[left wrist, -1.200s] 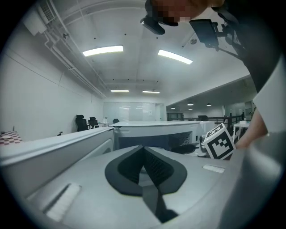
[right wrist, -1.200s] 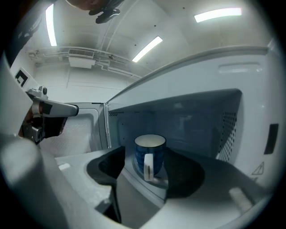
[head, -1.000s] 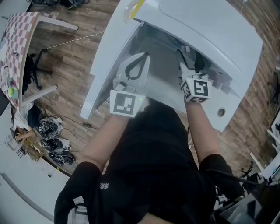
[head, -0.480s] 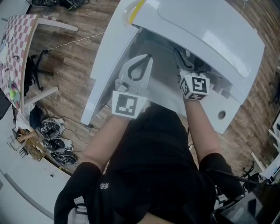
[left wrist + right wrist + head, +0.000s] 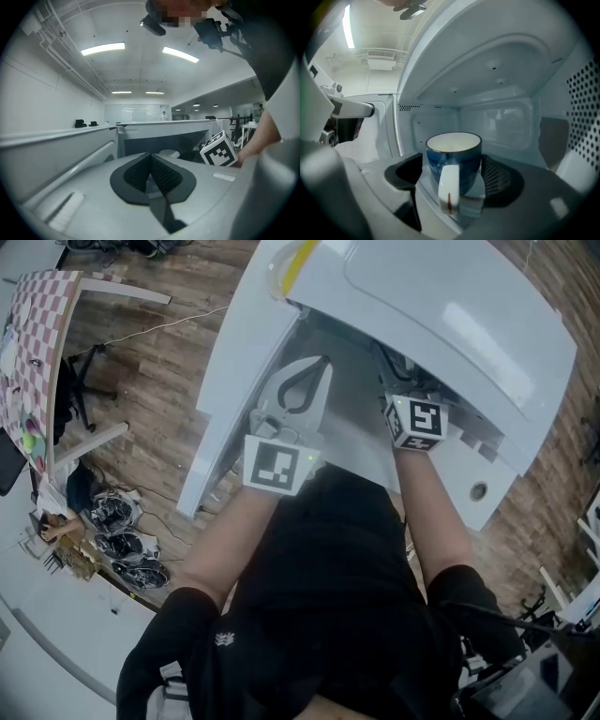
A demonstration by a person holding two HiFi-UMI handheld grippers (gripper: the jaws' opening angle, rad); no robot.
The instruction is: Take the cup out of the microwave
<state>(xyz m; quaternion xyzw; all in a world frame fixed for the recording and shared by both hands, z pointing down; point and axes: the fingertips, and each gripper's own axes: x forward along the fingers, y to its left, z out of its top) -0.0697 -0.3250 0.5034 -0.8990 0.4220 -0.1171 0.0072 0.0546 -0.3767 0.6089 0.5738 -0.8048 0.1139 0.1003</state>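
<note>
**Cup standing between spread jaws inside the microwave**

The right gripper is reaching into the white box-shaped microwave. Its jaws have just been opening and are now standing wide on either side of the dark blue ceramic cup, with the pads not pressing it. The cup is standing upright inside the microwave. The left gripper is hovering beside the open white door, jaws pressed together on nothing.

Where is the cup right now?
Right gripper view: the blue cup stands inside the microwave, handle toward the camera, between the fingers of the right gripper, which have just been opening.
</note>
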